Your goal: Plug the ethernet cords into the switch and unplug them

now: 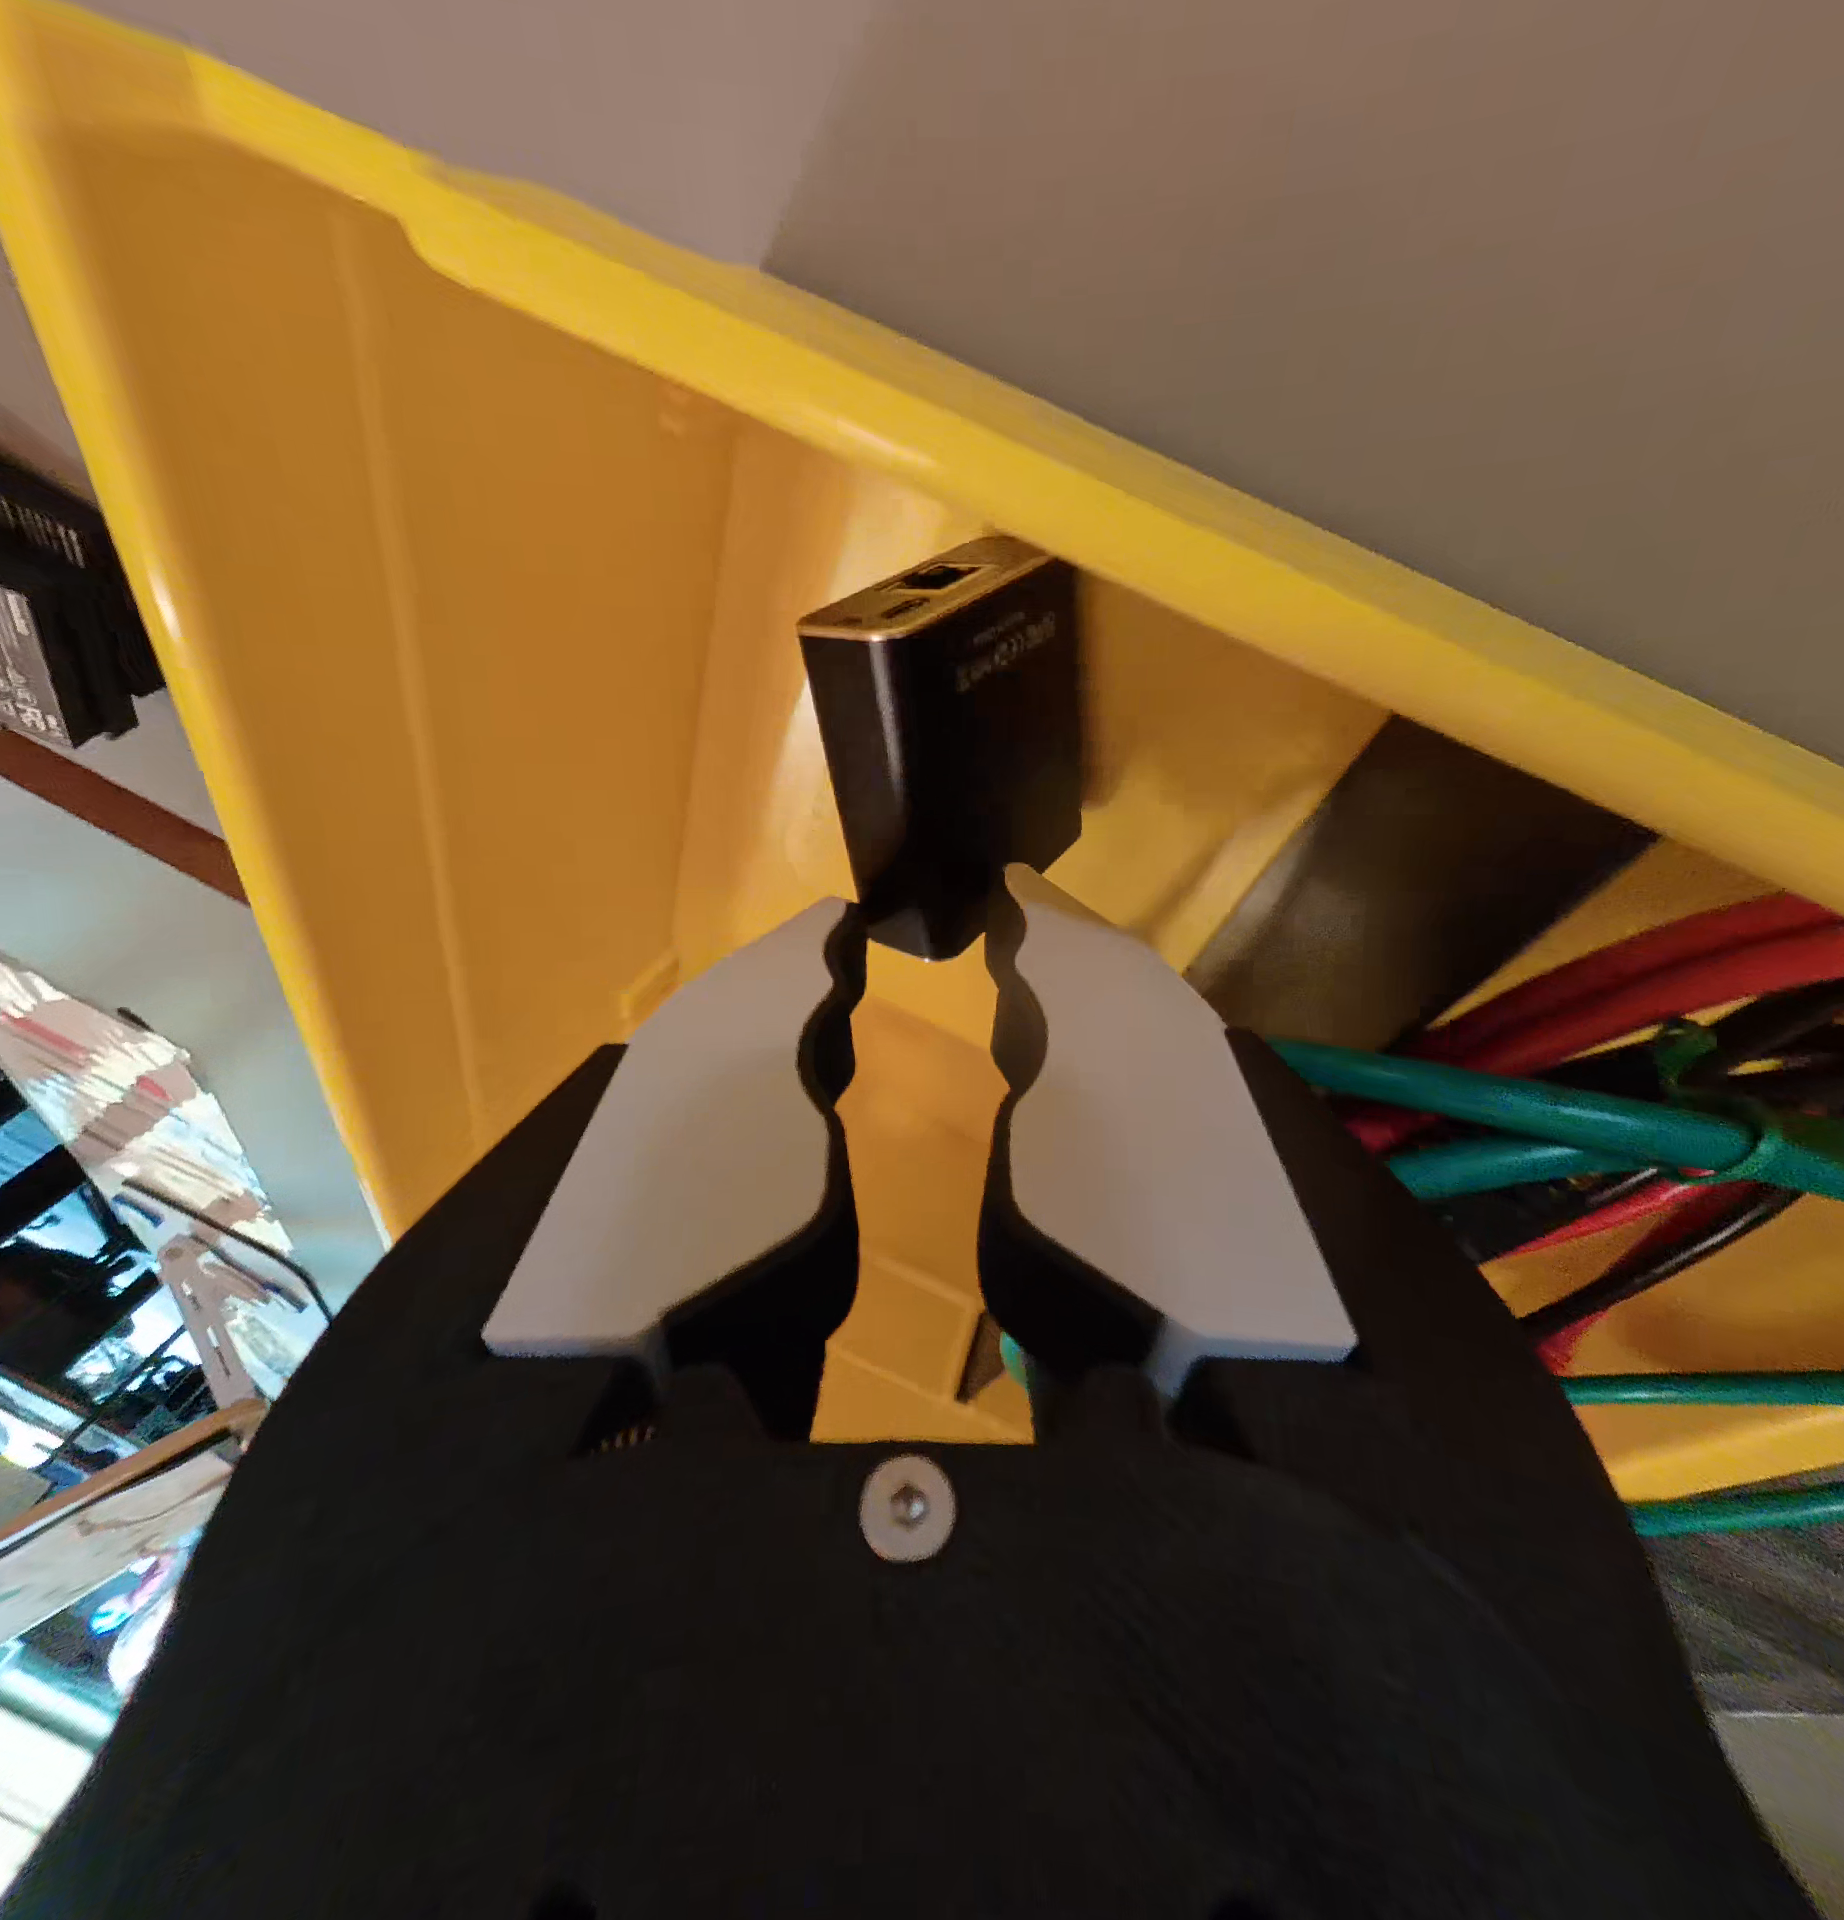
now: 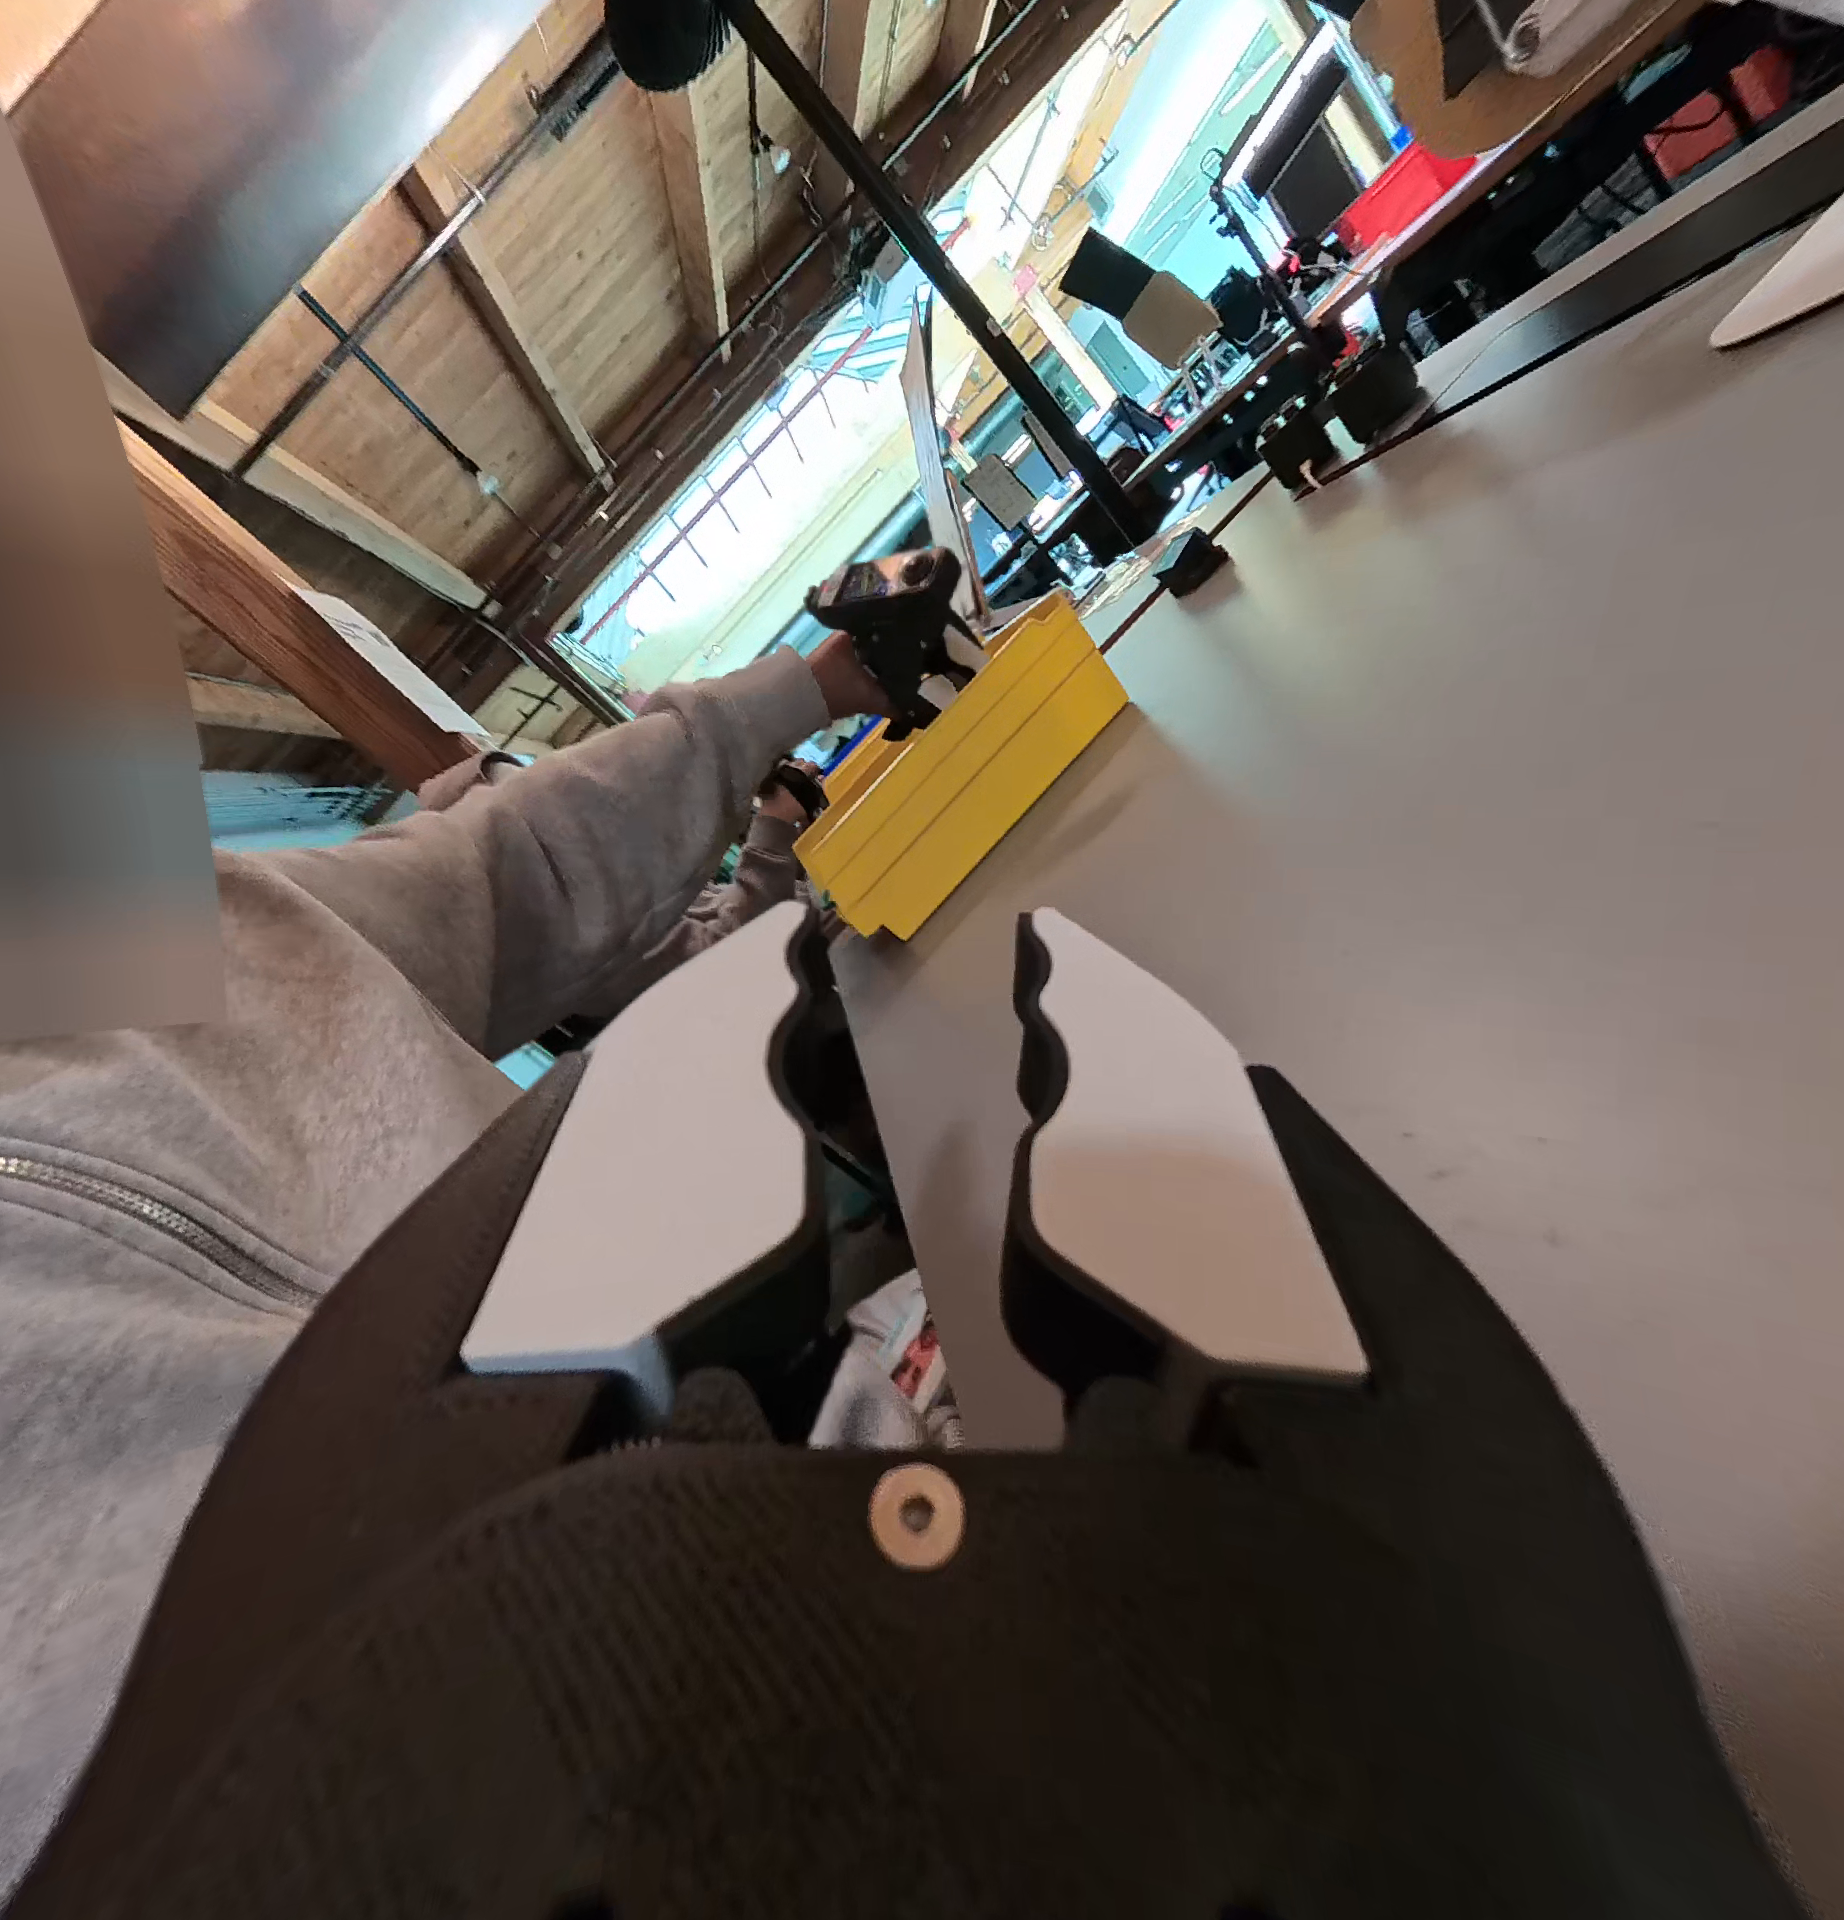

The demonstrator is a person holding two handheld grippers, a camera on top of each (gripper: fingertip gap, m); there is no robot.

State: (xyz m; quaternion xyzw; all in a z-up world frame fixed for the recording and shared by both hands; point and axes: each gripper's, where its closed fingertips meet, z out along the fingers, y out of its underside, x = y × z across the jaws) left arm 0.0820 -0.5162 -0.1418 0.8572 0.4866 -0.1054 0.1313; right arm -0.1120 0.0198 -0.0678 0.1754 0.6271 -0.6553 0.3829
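Switch [image 1: 944, 727], a small black box, is pinched at its near end between the fingertips of my left gripper [image 1: 928, 914], at about 12 o'clock in the left wrist view, over the inside of the yellow bin [image 1: 430, 727]. I see open ports on its far face and no cord in them. At 3 o'clock, deeper in the bin, lie the green ethernet cords [image 1: 1520, 1112] and red ethernet cords [image 1: 1676, 956], coiled and not plugged. My right gripper [image 2: 913, 935] holds nothing, its fingers spread over the edge of the grey table [image 2: 1469, 779]; farther, at 12 o'clock in its view, the bin stands. I judge the task is only at its beginning: no plugging is done, all cords are left.
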